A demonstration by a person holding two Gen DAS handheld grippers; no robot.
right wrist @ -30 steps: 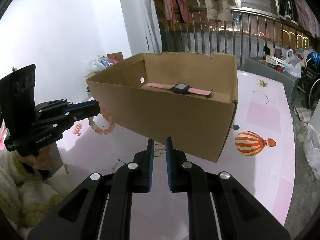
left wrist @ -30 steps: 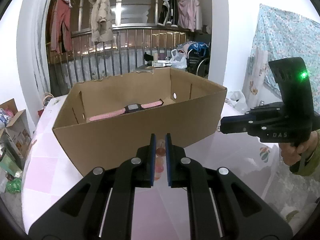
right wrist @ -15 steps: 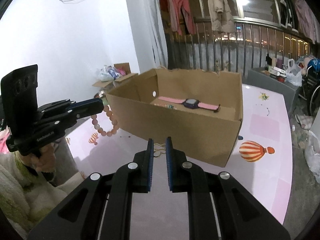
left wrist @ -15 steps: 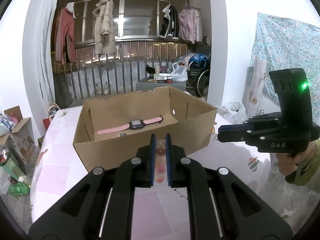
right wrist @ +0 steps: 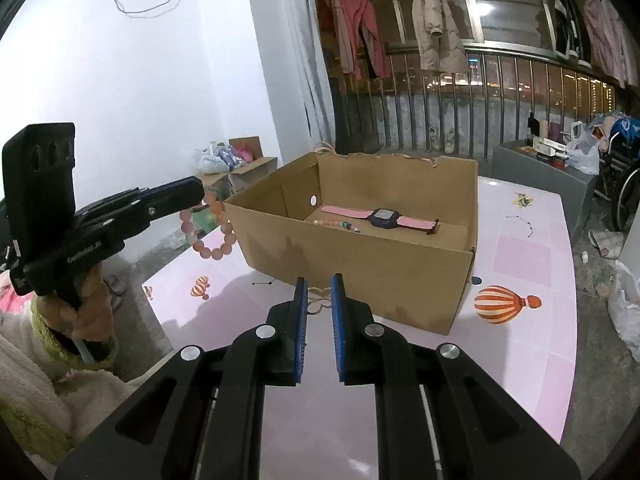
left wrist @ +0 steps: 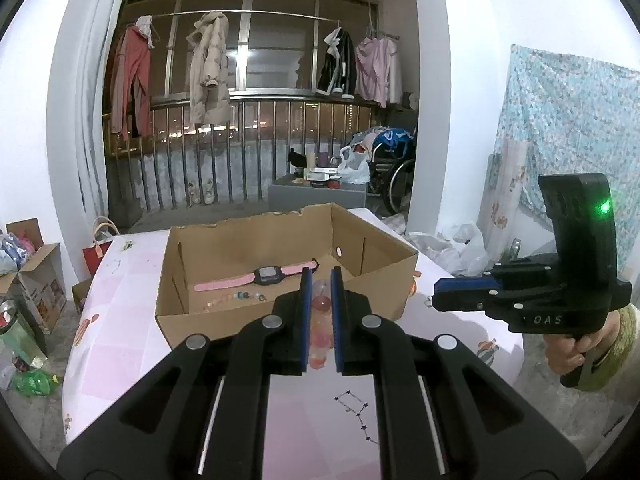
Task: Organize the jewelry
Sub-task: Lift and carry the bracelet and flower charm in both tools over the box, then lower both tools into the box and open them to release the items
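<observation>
An open cardboard box [left wrist: 280, 316] [right wrist: 360, 276] stands on the pink table. Inside lie a pink watch [left wrist: 264, 276] [right wrist: 382, 217] and a short string of small beads [left wrist: 240, 297] [right wrist: 334, 224]. My left gripper [left wrist: 320, 276] [right wrist: 202, 196] hovers in front of the box, shut on a pink bead bracelet [left wrist: 322, 320] [right wrist: 208, 236] that hangs from its tips. My right gripper [right wrist: 319, 280] [left wrist: 434, 300] is held to the right of the box. Its jaws are nearly together on a thin gold-coloured looped piece [right wrist: 316, 305] at the tips.
The table [right wrist: 520, 360] carries balloon prints [right wrist: 506, 304] and ends close behind the box. A hand [left wrist: 576, 352] in a fuzzy sleeve holds the right gripper. On the floor to the left are cartons [left wrist: 36, 276] and bottles [left wrist: 20, 336]. Railing and hung clothes stand behind.
Both grippers have risen, so I look down into the box and see the small beads beside the watch. Bracelet and gold piece stay at the tips.
</observation>
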